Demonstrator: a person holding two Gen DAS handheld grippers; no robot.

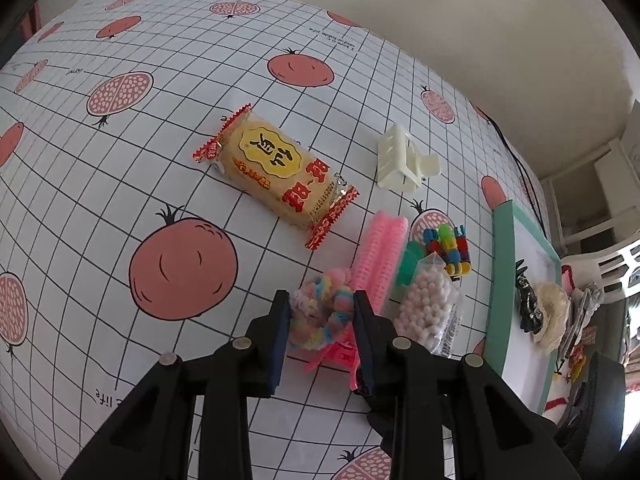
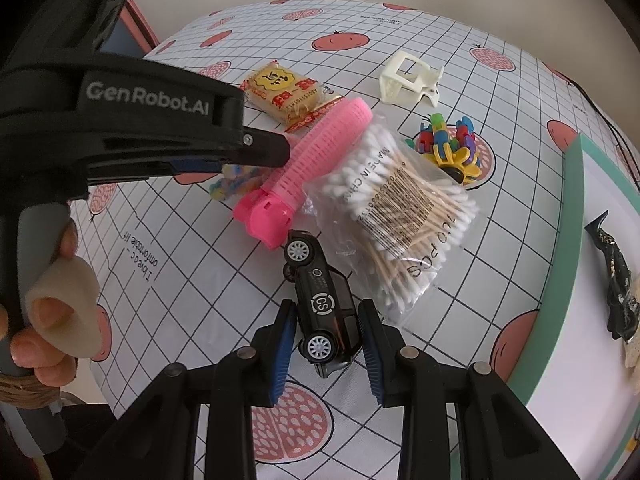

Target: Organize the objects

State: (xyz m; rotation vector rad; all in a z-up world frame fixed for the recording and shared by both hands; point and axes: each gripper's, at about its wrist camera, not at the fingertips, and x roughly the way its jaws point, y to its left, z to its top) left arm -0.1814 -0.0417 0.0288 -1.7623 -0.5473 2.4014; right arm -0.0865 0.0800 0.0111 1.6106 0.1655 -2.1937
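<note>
Left gripper [image 1: 322,312]: jaws parted, pastel scrunchie [image 1: 320,316] sits between the pads, contact uncertain. Right gripper [image 2: 328,326]: jaws parted, black toy car [image 2: 322,300] lying between them on the tablecloth [image 2: 160,240], just near of the pink curler [image 2: 304,168].

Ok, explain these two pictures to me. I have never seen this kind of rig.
No robot here: a person holds two black clamp tools, each with a fisheye camera looking along its fingers. The left wrist view shows the left gripper around a pastel scrunchie. The right wrist view shows the right gripper straddling a black toy car, with the other tool at upper left. On the pomegranate tablecloth lie a snack packet, pink curlers, bagged cotton swabs and a white clip.
</note>
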